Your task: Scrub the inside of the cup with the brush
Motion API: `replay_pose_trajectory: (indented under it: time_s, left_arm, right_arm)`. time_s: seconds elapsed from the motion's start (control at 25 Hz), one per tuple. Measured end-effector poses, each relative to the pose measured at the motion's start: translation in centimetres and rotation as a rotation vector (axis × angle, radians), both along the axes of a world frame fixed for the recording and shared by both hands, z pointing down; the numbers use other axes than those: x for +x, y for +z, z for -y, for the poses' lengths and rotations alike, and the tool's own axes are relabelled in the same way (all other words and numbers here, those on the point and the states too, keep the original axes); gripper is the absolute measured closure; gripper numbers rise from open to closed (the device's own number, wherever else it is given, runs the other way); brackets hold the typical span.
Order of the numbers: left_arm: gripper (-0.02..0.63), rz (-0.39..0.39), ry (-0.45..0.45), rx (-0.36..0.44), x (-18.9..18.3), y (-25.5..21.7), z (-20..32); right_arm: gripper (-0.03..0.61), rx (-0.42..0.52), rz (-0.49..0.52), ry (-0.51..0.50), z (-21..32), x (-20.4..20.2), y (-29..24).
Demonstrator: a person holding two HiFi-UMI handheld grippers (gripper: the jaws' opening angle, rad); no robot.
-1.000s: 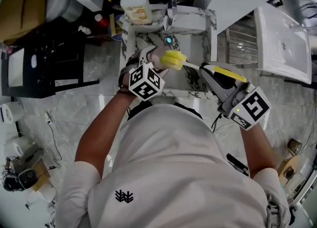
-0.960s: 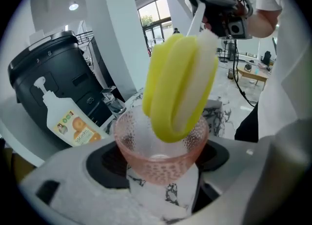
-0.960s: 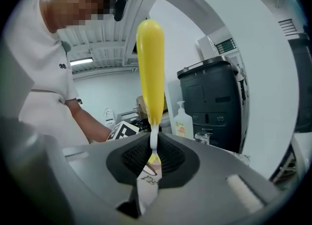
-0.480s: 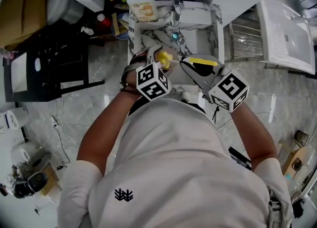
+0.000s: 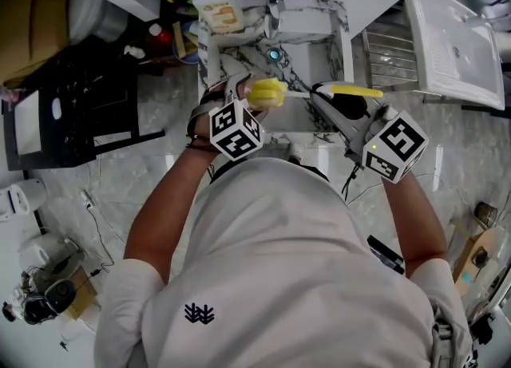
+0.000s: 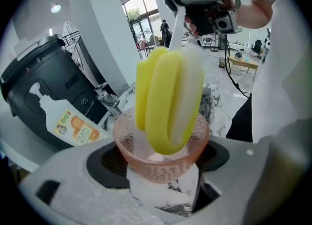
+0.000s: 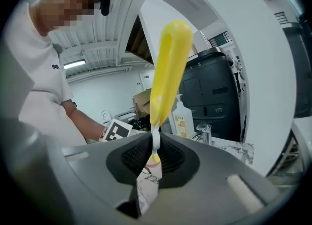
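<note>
A pink textured glass cup [image 6: 161, 158] sits between the jaws of my left gripper [image 6: 161, 173], which is shut on it. The brush's yellow sponge head [image 6: 168, 99] has its lower end inside the cup's mouth, with most of it above the rim. In the head view the sponge head [image 5: 267, 92] shows just past my left gripper [image 5: 237, 101], over the sink; the cup is mostly hidden there. My right gripper [image 7: 155, 147] is shut on the brush's thin white shaft, and the yellow handle [image 7: 168, 68] sticks up behind it. My right gripper [image 5: 321, 96] is to the right of the cup.
Below is a marble sink [image 5: 319, 55] with a faucet [image 5: 275, 11] and a soap bottle [image 5: 217, 3] at its back. A wire drying rack [image 5: 391, 71] and a white tray [image 5: 455, 47] stand to the right. A black appliance [image 6: 44, 87] is behind the sink.
Half a second ago the sponge head was pushed deep into the cup; now it has drawn back out to the rim, and my right gripper has moved right.
</note>
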State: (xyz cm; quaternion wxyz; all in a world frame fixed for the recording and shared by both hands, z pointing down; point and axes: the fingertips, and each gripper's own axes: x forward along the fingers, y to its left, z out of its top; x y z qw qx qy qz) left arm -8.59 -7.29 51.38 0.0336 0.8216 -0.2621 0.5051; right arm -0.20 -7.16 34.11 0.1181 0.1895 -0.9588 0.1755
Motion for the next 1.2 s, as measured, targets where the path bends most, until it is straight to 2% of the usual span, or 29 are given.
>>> replay_pose_trajectory:
  time_s: [0.24, 0.52, 0.8, 1.2]
  left_arm:
    - [0.235, -0.015, -0.025, -0.005, 0.4, -0.1, -0.1]
    - [0.233, -0.016, 0.02, 0.004, 1.9, -0.8, -0.5]
    - [0.233, 0.005, 0.056, -0.01, 2.0, -0.6, -1.7]
    - [0.235, 0.01, 0.053, -0.015, 1.5, -0.1, -2.6]
  right_arm:
    - [0.535, 0.044, 0.022, -0.021, -0.7, 0.8, -1.8]
    - [0.535, 0.135, -0.078, -0.155, -2.5, -3.2, 0.4]
    - [0.535, 0.133, -0.095, -0.178, -2.4, -4.5, 1.8]
    - [0.534, 0.087, -0.038, -0.127, -1.3, -1.6, -0.2]
